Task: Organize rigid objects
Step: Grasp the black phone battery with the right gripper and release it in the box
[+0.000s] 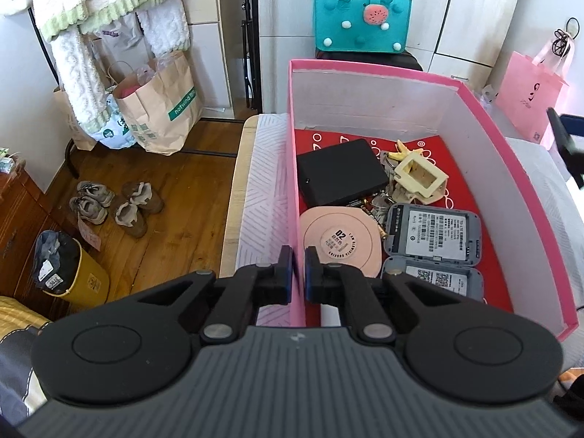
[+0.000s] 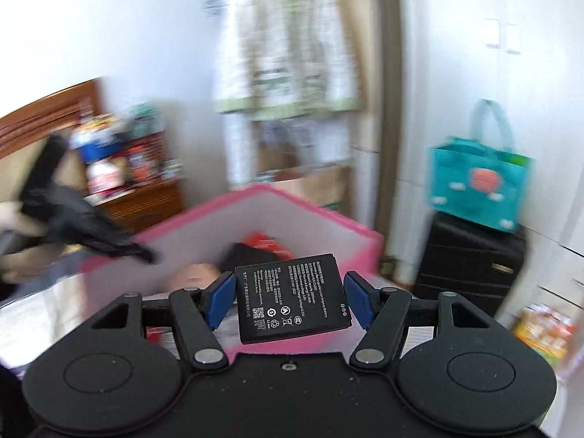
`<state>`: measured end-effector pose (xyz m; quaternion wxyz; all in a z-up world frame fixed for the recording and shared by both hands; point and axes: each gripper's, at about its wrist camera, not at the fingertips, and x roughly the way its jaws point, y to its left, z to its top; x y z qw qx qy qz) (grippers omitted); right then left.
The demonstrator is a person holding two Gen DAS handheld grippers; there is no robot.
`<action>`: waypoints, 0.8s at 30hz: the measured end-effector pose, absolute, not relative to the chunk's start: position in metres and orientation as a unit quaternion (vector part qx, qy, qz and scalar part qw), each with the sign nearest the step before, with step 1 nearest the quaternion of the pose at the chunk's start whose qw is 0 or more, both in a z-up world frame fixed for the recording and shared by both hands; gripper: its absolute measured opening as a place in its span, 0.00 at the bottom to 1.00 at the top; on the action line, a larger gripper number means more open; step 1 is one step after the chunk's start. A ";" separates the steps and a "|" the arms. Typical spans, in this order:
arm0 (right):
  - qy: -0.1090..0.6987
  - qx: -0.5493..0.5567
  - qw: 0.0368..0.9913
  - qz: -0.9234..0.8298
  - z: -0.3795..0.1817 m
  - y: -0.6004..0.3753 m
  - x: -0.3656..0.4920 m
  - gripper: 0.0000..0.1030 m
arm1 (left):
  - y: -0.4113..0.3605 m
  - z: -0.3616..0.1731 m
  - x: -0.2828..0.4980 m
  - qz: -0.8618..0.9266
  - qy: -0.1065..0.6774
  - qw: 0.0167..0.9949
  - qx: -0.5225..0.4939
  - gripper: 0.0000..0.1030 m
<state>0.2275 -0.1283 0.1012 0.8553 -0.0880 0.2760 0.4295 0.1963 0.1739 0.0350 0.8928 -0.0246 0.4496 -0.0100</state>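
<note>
Left gripper (image 1: pixel 298 268): I had it clamped on the near left wall of the pink box (image 1: pixel 368 69), the blue pads pinching the thin pink wall between them.
Right gripper (image 2: pixel 288 299): I held the black battery (image 2: pixel 292 297) across its width between the blue pads, label side up, tilted slightly, above the box's near edge.
Pink box: it stood open on a pale patterned surface (image 1: pixel 266 182), white inside with a red base.
Box contents, far side: a black flat case (image 1: pixel 341 173) lay beside a cream plastic frame piece (image 1: pixel 419 177); keys (image 1: pixel 379 204) showed between and below them.
Box contents, near side: a round pink compact (image 1: pixel 341 242) lay label up, just beside two grey devices (image 1: pixel 436 235) with open backs and white labels.
Surroundings: a teal felt bag (image 1: pixel 363 22) sat beyond the box; paper bags (image 1: pixel 160 106) and shoes (image 1: pixel 116 202) were on the wooden floor.
Right view: it was blurred, so detail behind the battery was unclear.
</note>
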 end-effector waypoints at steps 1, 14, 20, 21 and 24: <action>0.281 -0.090 0.845 0.447 0.104 -0.123 0.225 0.68 | 0.173 0.036 0.195 -0.008 0.448 0.893 -0.024 0.06; 0.355 -0.199 0.776 0.482 0.066 -0.051 0.218 0.68 | 0.167 0.043 0.184 0.012 0.423 0.906 -0.006 0.02; 0.349 -0.204 0.781 0.476 0.068 -0.055 0.210 0.65 | 0.168 0.043 0.184 0.013 0.426 0.905 -0.019 0.02; 0.346 -0.191 0.789 0.471 0.070 -0.059 0.211 0.65 | 0.169 0.044 0.185 0.013 0.427 0.904 -0.022 0.03; 0.322 -0.136 0.817 0.458 0.085 -0.086 0.212 0.67 | 0.171 0.044 0.186 0.013 0.429 0.903 -0.033 0.03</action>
